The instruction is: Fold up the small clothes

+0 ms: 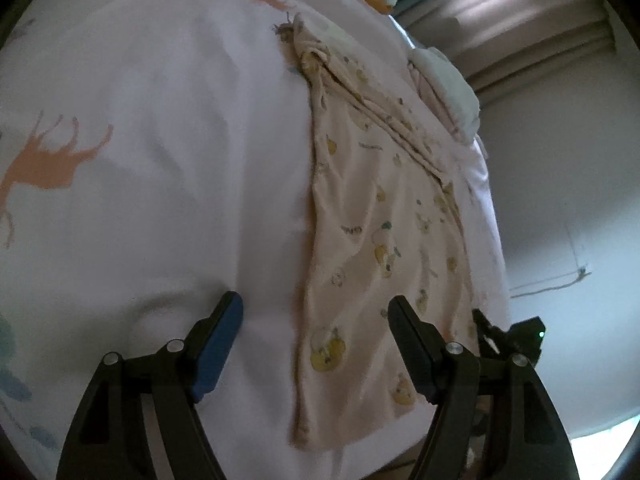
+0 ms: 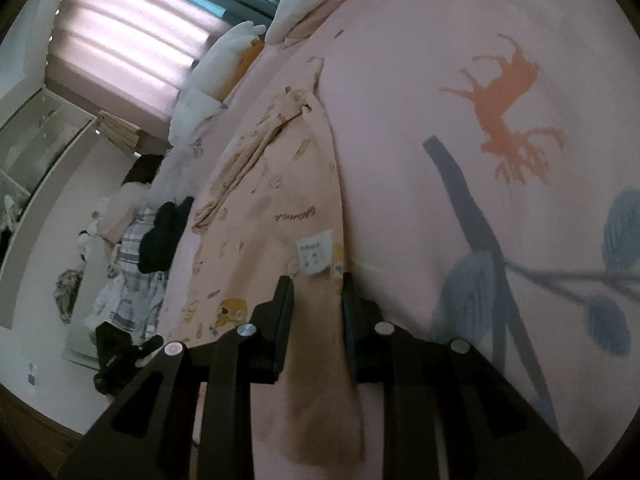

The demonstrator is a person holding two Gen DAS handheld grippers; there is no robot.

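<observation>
The bed (image 1: 160,120), covered with a pale animal-print sheet (image 2: 500,92), carries a peach printed garment (image 1: 380,220) and white pillows (image 1: 448,80).

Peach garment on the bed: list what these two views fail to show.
- Peach garment, left wrist view: near hem cut off by the frame edge.
- Care label, right wrist view: print too small to read.
- Right gripper: grip contact hidden by bunched fabric.
- Left gripper: open, empty.

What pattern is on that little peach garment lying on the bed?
The garment is pale peach with small yellow cartoon characters scattered over it; the left wrist view shows it best.
</observation>
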